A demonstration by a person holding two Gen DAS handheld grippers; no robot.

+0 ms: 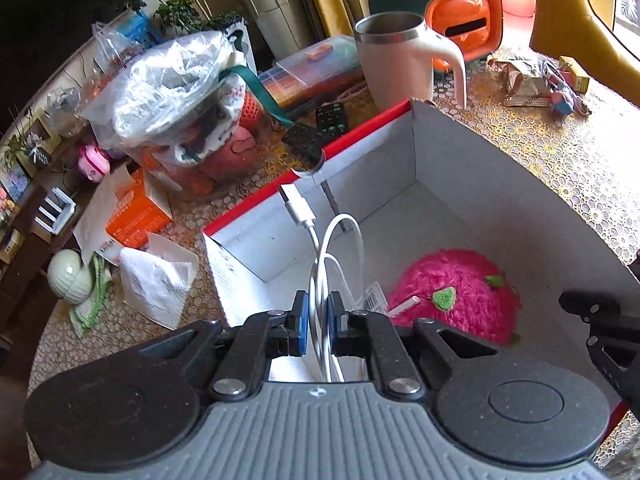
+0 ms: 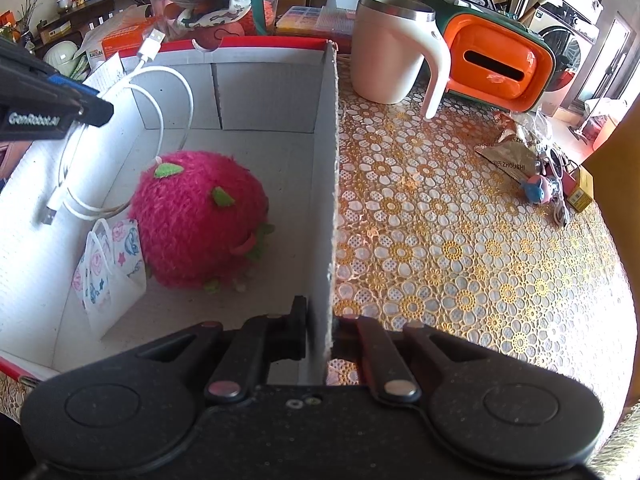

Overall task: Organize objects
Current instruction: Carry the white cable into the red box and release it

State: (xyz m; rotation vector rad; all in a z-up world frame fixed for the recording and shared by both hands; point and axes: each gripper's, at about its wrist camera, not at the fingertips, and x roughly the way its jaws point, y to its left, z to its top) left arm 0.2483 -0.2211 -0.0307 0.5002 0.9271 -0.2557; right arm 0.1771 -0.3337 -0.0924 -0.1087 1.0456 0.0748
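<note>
Filling the bottom of the left wrist view, the left gripper has its blue-padded jaws nearly closed on a looped white USB cable, whose strands run on down behind the grey housing and out of sight. One silver plug stands up above the loops; in the right wrist view the other plug hangs lower against the inner wall of the cardboard box. From that side only the dark tip of this gripper shows at the frame's left edge, above the box interior. Closest in the right wrist view, the right gripper is pinched on the box's right wall, one finger inside and one outside, though the outer pad is largely hidden by the cardboard edge. Inside the box lie a pink plush strawberry with green felt leaves and, just beside it, a small floral-print face mask, leaning near the left wall; in the left wrist view the mask is mostly hidden and only a scrap shows by the toy. Outside the box, on the lace-patterned tablecloth, stand a white handled mug and an orange-fronted tissue box, with a crumpled wrapper and small items near the table's far edge that are too small to identify. A plastic-wrapped bundle behind the box is too crumpled to read.
</note>
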